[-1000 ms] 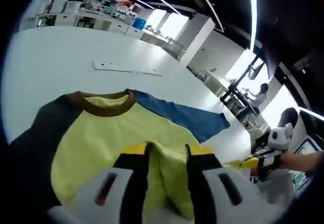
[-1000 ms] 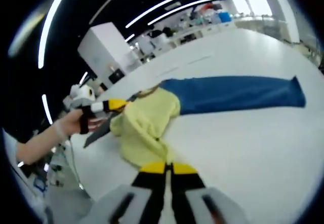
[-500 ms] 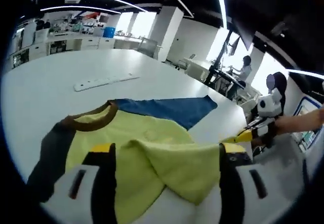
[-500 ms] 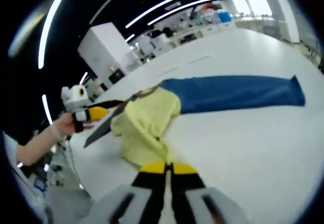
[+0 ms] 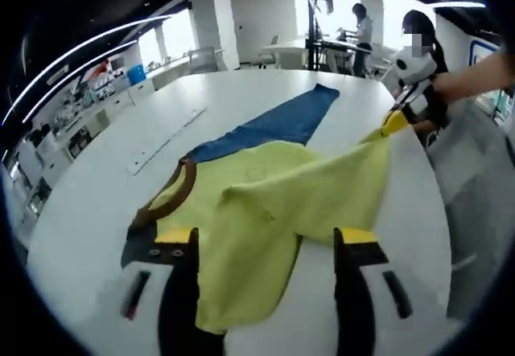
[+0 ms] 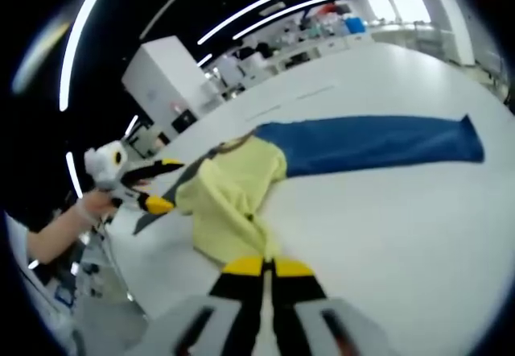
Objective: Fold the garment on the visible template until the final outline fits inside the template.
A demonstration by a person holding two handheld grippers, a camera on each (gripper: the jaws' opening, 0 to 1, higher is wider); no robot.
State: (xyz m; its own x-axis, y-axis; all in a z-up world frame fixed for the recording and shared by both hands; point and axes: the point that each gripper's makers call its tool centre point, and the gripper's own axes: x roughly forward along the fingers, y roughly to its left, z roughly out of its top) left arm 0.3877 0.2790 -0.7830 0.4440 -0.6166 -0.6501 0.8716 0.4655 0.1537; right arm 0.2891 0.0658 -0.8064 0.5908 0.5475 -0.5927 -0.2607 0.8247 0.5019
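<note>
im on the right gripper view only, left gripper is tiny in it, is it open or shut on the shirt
Observer: Open. In the left gripper view the left gripper has its jaws wide apart, and the yellow shirt lies loose between them.

Operator: ok and is my right one lifting the hem or dragging it

Observer: Lifting, it looks like. The right gripper pinches a corner of the yellow hem above the table, and the cloth slopes down from it toward the left jaws.

Operator: where's the collar from there

Observer: The brown collar lies on the table just ahead of the left gripper, with the dark sleeve beside it and the blue sleeve stretched away beyond.
</note>
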